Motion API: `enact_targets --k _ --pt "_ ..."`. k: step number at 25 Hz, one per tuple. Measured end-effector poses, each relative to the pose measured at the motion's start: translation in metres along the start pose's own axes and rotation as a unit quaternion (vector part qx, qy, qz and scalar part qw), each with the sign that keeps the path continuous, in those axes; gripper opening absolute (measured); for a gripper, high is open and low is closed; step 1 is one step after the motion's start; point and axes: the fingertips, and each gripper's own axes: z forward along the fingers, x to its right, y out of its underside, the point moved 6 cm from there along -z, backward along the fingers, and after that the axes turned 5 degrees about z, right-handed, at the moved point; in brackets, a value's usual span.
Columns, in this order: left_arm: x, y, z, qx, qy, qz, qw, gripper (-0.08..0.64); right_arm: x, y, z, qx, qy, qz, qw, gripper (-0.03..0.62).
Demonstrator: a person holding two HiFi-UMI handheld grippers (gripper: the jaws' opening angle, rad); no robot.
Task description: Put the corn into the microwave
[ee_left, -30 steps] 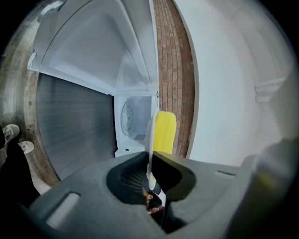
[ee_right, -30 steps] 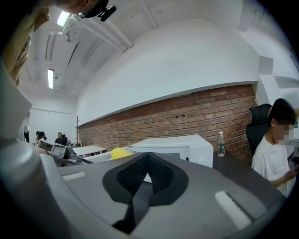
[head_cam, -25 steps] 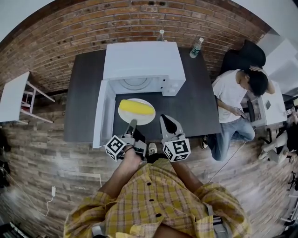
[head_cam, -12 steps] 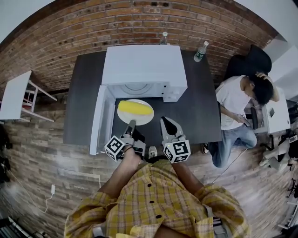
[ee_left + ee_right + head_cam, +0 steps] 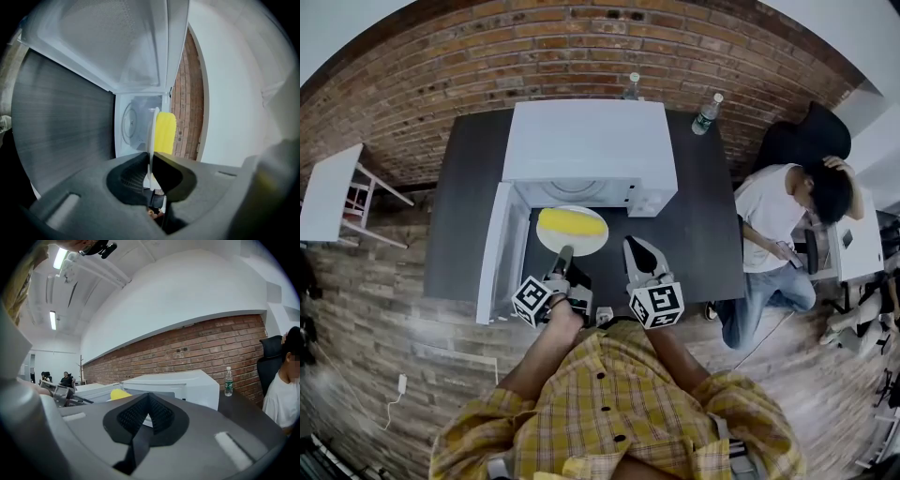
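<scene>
Faces a white microwave (image 5: 591, 141) on a dark counter (image 5: 698, 225), with the microwave door (image 5: 492, 251) swung open to the left. Pinches the near rim of a round white plate (image 5: 581, 246) with the left gripper (image 5: 565, 253). In the left gripper view, shows both jaws pressed flat on the thin rim, one on each side, with the plate (image 5: 151, 131) seen edge-on. Carries the yellow corn (image 5: 572, 222) lying across the plate. Holds the plate just in front of the open cavity, far edge near the opening, over the counter; cannot tell whether touching the counter or lifted. Looks along the left gripper (image 5: 150, 157) past the corn (image 5: 165, 133) to the round turntable (image 5: 128, 123) inside the cavity.

Holds the right gripper (image 5: 635, 246) just to the right of the plate, apart from it, over the front part of the counter. In the right gripper view, shows the jaws of the right gripper (image 5: 149, 401) brought together, with nothing gripped between them. Beyond them, shows the microwave (image 5: 180, 383), a small bit of the corn (image 5: 117, 393), and a water bottle (image 5: 228, 380) standing on the counter by the brick wall (image 5: 187, 352).

At the right of the head view, shows a seated person (image 5: 773, 216) in a white shirt, well apart from the microwave.
</scene>
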Motion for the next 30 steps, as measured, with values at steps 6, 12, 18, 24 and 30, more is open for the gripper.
enact_targets --k 6,12,18,24,30 --pt "-0.005 -0.001 0.011 0.003 -0.004 0.001 1.0000 0.032 0.005 0.001 0.008 -0.003 -0.007 -0.002 1.000 0.005" --pt "-0.013 -0.005 0.022 0.013 -0.009 -0.005 0.9999 0.032 0.009 0.006 0.013 -0.011 -0.014 -0.005 1.000 0.005" --pt "-0.018 -0.011 0.034 0.024 -0.011 -0.005 0.9997 0.032 0.011 0.007 0.020 -0.015 -0.019 -0.009 1.000 0.003" --pt "-0.027 -0.018 0.048 0.035 -0.014 -0.010 0.9992 0.032 0.019 0.009 0.028 -0.017 -0.019 -0.009 1.000 0.003" --pt "-0.036 -0.022 0.062 0.038 -0.023 -0.009 0.9990 0.031 0.024 0.008 0.036 -0.019 -0.023 0.005 1.000 0.005"
